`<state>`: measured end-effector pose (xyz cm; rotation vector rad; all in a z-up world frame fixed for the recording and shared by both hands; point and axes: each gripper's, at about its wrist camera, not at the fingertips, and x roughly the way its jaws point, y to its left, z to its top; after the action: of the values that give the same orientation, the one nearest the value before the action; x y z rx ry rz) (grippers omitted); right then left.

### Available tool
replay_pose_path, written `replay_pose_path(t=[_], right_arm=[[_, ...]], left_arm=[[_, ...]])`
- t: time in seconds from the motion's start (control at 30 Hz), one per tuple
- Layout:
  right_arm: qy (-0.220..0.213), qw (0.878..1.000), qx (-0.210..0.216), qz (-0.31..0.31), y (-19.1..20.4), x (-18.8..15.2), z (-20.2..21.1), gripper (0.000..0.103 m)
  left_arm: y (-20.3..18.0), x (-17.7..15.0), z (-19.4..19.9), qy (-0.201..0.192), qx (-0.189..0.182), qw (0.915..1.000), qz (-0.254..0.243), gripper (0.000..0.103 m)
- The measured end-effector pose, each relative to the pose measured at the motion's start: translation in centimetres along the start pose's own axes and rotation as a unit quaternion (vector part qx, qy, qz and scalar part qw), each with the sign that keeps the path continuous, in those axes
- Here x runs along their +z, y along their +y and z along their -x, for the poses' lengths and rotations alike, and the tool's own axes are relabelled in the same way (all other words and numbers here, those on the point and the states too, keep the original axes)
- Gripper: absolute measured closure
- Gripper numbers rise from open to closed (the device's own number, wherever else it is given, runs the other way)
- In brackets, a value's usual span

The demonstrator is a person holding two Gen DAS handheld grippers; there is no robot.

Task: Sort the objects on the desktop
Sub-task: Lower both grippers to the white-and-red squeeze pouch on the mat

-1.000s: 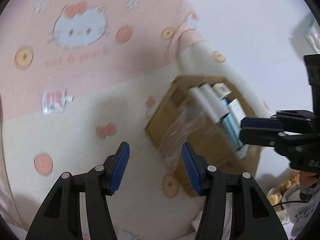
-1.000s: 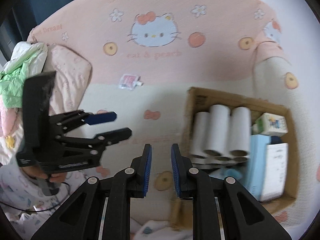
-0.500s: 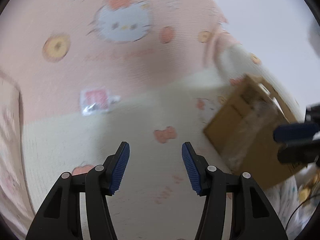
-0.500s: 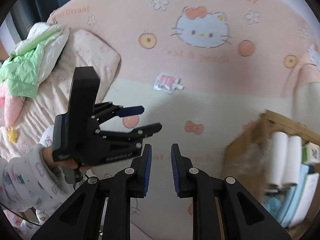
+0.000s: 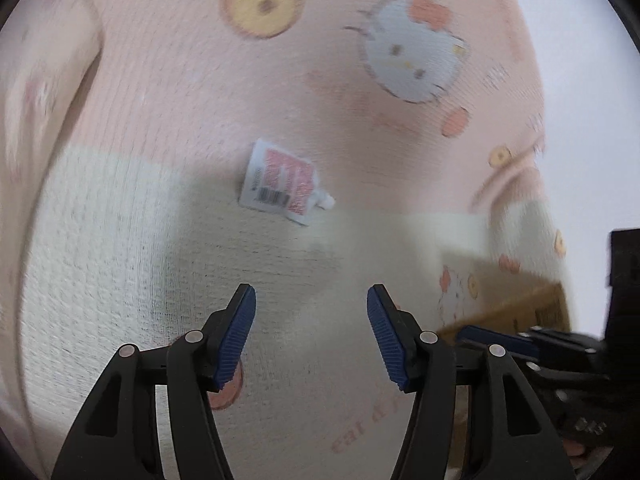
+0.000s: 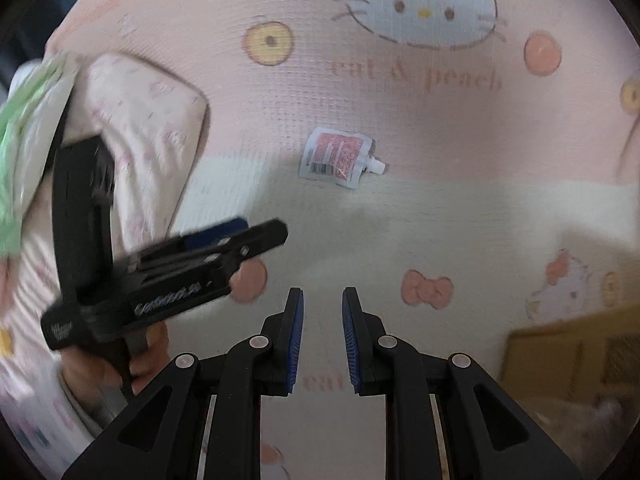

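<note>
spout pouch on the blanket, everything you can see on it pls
The pouch is small, flat and looks like flexible plastic film: white border, pink-red printed panel, barcode near one edge, short white capped spout at one corner. It lies flat, slightly askew, on the blanket, across the seam where pink meets cream. Nothing but the blanket touches it; both tools are short of it, the left tool open and aimed roughly at it.

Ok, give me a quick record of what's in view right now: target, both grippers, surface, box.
target: pouch, lying flat on the blanket, spout to the right, barcode up
left gripper: open wide, empty, pointed at the pouch, short of it
right gripper: narrow gap, empty, not touching anything
surface: pink and cream cartoon-cat blanket
box: cardboard box, at the right edge, contents not visible
</note>
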<state>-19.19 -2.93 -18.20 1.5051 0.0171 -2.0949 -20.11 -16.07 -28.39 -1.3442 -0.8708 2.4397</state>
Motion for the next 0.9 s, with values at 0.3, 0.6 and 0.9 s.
replay_pose_path(t=[0.3,0.6,0.9], right_arm=[[0.02,0.995,0.053,-0.085,-2.6,6.1,-5.4,0.086],[0.035,0.992,0.021,-0.12,-4.6,9.4,-9.5,0.086],[0.029,0.993,0.008,-0.114,-6.5,13.7,-11.8,0.086]], left_arm=[[4.5,1.5,-1.1,-0.035,-0.031,0.9899,0.133,0.039],[6.0,5.1,-3.6,-0.053,-0.063,0.9831,0.163,0.039],[7.9,6.0,-6.1,-0.047,-0.075,0.9792,0.182,0.039]])
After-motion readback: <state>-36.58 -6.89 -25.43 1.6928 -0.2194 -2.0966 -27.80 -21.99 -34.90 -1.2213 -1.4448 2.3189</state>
